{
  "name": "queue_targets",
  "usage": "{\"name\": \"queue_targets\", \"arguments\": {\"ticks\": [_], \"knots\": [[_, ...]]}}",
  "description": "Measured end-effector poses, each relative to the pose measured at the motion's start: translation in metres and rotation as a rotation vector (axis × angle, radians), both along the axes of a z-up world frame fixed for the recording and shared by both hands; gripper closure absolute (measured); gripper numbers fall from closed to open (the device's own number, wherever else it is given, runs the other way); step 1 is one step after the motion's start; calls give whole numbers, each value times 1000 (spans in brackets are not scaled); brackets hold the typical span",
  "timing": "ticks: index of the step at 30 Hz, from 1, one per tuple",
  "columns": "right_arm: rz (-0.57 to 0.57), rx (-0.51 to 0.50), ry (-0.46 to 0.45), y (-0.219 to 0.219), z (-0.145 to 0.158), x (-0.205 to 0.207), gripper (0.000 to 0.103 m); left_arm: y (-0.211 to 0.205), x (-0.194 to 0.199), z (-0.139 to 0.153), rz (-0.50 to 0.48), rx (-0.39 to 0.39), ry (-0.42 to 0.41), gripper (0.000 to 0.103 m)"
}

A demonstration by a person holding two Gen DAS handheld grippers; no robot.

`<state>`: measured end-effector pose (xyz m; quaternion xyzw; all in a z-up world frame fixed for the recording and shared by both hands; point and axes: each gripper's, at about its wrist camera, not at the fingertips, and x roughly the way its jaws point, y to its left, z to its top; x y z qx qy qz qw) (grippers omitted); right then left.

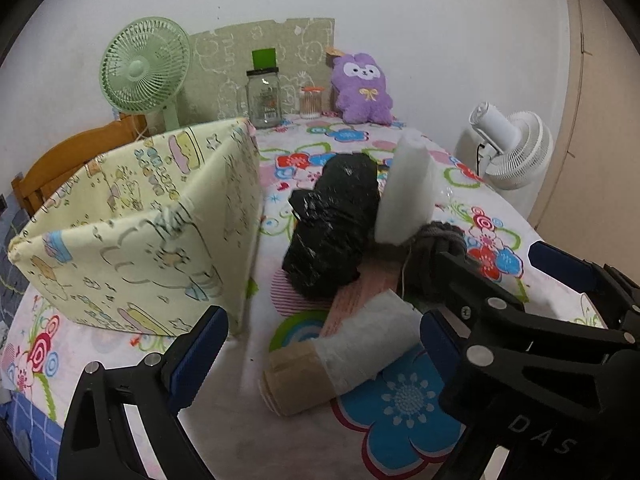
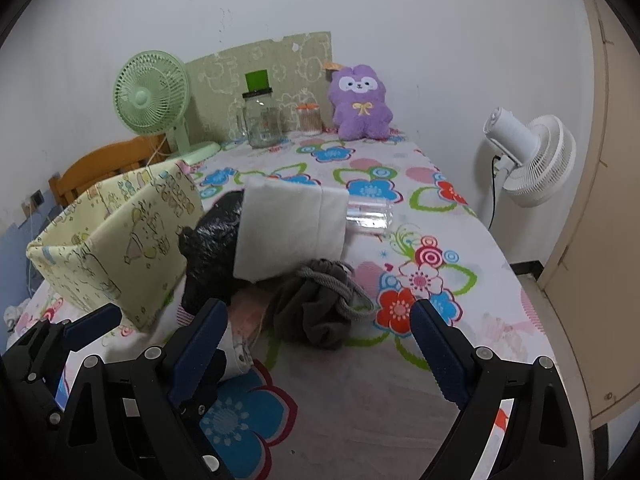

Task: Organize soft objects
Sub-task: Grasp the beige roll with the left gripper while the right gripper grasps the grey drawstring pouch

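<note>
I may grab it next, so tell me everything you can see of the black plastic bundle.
The black plastic bundle is a crinkly, glossy bag, lumpy and stuffed, lying on the floral tablecloth just right of the yellow fabric bin. A white foam pad leans against it. Neither gripper touches it.

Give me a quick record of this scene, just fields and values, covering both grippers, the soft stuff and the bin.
surface: table with flowered cloth
bin: yellow fabric bin, open, left of the pile
soft pile: black bag bundle, white foam pad, grey drawstring pouch, beige roll
left gripper: open, over the beige roll
right gripper: open, just short of the grey pouch
background: purple plush, glass jar, green fan, white fan
</note>
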<state>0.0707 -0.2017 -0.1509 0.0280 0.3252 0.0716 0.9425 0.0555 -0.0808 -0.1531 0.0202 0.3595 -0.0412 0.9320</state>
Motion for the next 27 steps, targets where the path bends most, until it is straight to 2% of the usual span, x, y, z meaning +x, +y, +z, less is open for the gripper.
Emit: {"name": "queue_targets", "arguments": {"ticks": [4,9,18,21,25,27], "knots": [[3,4,21,1,-8,3,9,-2,3,-8,-8,-5,32,17],[1,7,36,0,-14,6,9,-7,8,-15,-35,-19,69,47],[-12,20,50,-5,-18,23,10,-22,13,-14,-54,7,53,71],[-3,20,63,-5,-20,30,15,-26,16,-13,-67,20,45,77],[13,44,98,-5,-26,38,23,-25,19,-13,-65,19,45,79],[28,64,131,-5,-30,42,30,-25,21,-13,-66,21,44,81]]}}
